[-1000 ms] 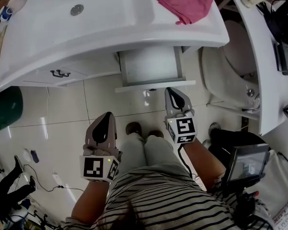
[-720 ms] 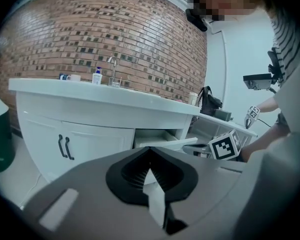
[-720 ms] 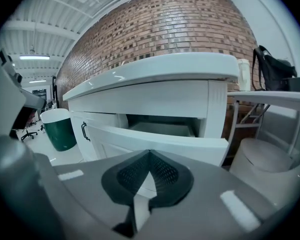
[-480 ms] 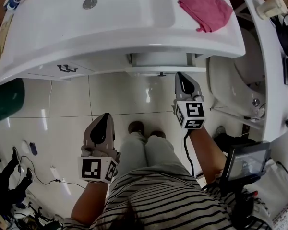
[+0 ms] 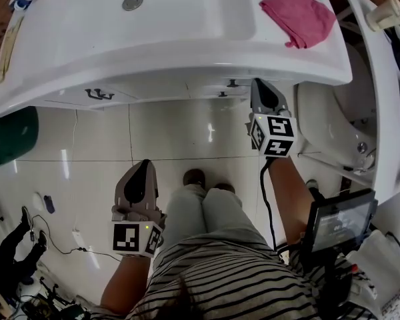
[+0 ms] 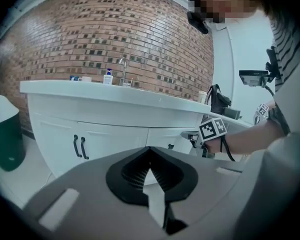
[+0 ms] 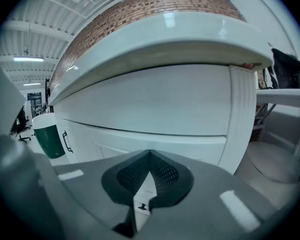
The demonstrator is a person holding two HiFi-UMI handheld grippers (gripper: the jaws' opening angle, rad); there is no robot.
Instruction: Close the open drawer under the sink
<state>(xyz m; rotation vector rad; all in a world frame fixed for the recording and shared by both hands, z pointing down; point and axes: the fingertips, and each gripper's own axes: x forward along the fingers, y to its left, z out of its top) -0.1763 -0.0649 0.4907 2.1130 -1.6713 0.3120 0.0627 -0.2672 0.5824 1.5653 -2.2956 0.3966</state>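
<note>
Drawer (image 5: 217, 88) and right gripper (image 5: 261, 91) have both moved since the earlier frames. One second ago the drawer stood pulled out under the sink (image 5: 187, 57), its white inside exposed. Half a second ago only a narrow strip still showed. Now its front lies flush with the white cabinet face below the sink rim, with small dark knobs (image 5: 232, 83) showing there. The right gripper has travelled forward with it, from over the floor tiles (image 5: 173, 139) to the cabinet face. Its tip now lies just beside the knobs and under the sink's edge.

Right gripper view: the jaws of the right gripper (image 7: 149, 155) are together and grip nothing. The white cabinet front (image 7: 155, 104) fills the field close ahead. Whether the tips touch it cannot be told.

Left gripper (image 5: 142, 169) has stayed low over the tiles, beside the person's left knee and well apart from the cabinet. Left gripper view: its jaws (image 6: 150, 150) are likewise together and empty. Beyond them stand the paired door handles (image 6: 80, 146) and the right gripper's marker cube (image 6: 213, 129).

Unchanged on the sink top: a pink cloth (image 5: 299, 15) at its right end. A green bin (image 5: 13, 135) stands at far left.
</note>
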